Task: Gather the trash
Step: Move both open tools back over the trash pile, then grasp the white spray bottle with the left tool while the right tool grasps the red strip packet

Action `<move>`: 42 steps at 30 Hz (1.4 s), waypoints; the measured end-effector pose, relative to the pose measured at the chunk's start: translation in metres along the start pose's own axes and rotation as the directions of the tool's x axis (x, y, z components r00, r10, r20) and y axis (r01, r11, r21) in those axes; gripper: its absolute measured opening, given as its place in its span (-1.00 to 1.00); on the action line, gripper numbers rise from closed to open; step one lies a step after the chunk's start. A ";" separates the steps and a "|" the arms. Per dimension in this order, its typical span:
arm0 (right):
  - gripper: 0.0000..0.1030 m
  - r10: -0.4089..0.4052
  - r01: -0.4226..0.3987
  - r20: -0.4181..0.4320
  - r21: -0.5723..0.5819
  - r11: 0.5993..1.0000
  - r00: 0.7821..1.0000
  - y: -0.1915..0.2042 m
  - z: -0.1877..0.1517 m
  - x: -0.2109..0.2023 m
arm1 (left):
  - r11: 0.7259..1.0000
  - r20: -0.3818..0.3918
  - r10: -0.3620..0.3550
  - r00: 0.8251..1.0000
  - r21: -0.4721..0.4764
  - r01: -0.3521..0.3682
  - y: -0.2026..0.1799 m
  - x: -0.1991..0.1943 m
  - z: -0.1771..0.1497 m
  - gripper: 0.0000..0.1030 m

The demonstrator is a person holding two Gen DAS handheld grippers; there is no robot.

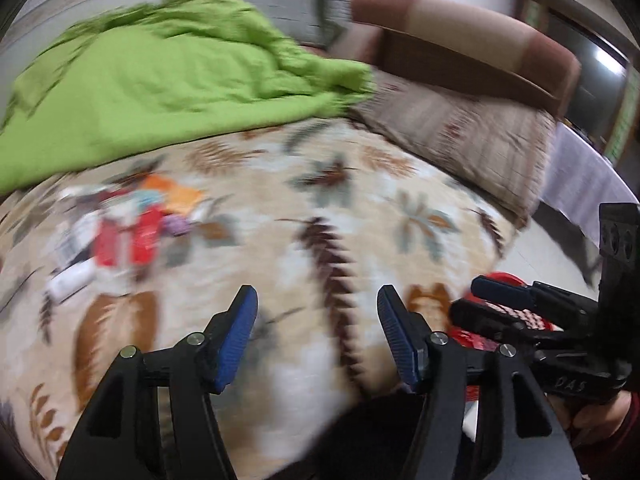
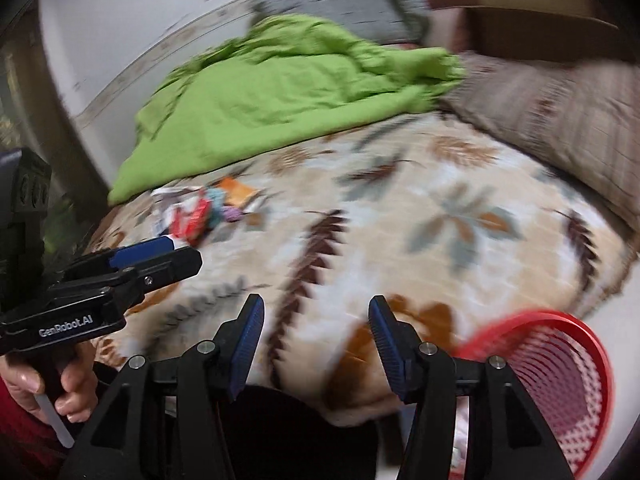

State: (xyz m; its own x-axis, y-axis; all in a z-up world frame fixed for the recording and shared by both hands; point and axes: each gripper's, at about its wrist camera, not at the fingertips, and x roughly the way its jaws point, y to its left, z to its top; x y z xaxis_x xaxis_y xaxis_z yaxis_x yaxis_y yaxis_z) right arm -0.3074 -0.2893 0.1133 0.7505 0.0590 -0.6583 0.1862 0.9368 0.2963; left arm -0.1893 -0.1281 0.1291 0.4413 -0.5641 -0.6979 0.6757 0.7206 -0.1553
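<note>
Mostly red, blurred trash pile (image 1: 116, 228)

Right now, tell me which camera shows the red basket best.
The right wrist view: the red mesh basket shows its rim and lattice wall beside the bed. In the left wrist view the right gripper hides most of it.

Trash pile (image 1: 120, 228) on bedspread (image 1: 320, 208) left, quilt (image 1: 168, 76) behind it, basket (image 2: 560, 380) beside bed right

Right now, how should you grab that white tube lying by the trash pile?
Grip the white plastic tube across its narrow middle, coming from above with the open left gripper. It lies flat on the leaf-patterned blanket, at the pile's near edge, long sides exposed. Blur hides details.
</note>
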 end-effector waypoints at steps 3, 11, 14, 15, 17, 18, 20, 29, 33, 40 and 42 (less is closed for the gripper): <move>0.14 0.073 -0.074 -0.036 -0.024 0.997 0.997 0.024 0.018 0.027 | 0.995 0.015 0.074 0.997 -0.066 -0.073 0.045 -0.011 -0.005 0.19; 0.14 0.200 -0.207 -0.139 -0.043 0.977 0.970 0.084 0.062 0.115 | 0.915 -0.005 0.309 0.951 -0.272 -0.299 0.166 -0.026 -0.020 0.19; 0.14 0.233 -0.237 -0.182 -0.002 0.971 0.955 0.099 0.076 0.154 | 0.890 -0.026 0.338 0.941 -0.316 -0.329 0.195 -0.023 -0.025 0.19; 0.14 0.238 -0.239 -0.189 0.017 0.971 0.953 0.102 0.080 0.167 | 0.883 -0.037 0.343 0.939 -0.328 -0.336 0.207 -0.020 -0.026 0.19; 0.14 0.233 -0.231 -0.213 0.038 0.972 0.949 0.112 0.088 0.197 | 0.879 -0.048 0.350 0.936 -0.329 -0.346 0.220 -0.017 -0.027 0.19; 0.14 0.229 -0.223 -0.222 0.052 0.974 0.948 0.114 0.090 0.209 | 0.877 -0.053 0.355 0.933 -0.327 -0.352 0.226 -0.014 -0.027 0.19; 0.14 0.229 -0.217 -0.229 0.079 0.973 0.946 0.117 0.095 0.228 | 0.879 -0.056 0.356 0.933 -0.321 -0.354 0.237 -0.009 -0.026 0.19; -0.65 0.195 -0.168 -0.233 0.131 0.977 0.953 0.104 0.090 0.246 | 0.921 -0.102 0.252 0.962 -0.280 -0.271 0.274 0.031 -0.013 0.19; -0.66 0.164 -0.142 -0.166 0.136 0.980 0.973 0.080 0.087 0.211 | 0.934 -0.122 0.206 0.971 -0.272 -0.232 0.282 0.054 -0.009 0.19; -0.66 0.174 -0.157 -0.091 0.170 0.973 0.981 0.056 0.063 0.161 | 0.957 -0.142 0.111 0.984 -0.253 -0.145 0.260 0.073 -0.008 0.19; -0.66 0.172 -0.156 -0.087 0.162 0.974 0.981 0.057 0.056 0.155 | 0.965 -0.158 0.060 0.986 -0.244 -0.098 0.246 0.071 -0.011 0.18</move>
State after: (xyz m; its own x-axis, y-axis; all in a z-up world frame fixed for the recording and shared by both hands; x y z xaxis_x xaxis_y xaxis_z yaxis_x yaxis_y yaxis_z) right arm -0.1448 -0.2465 0.0667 0.7133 0.2489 -0.6552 0.1669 0.8477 0.5036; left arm 0.0019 0.0136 0.0330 0.3822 -0.4489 -0.8077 0.4642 0.8491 -0.2522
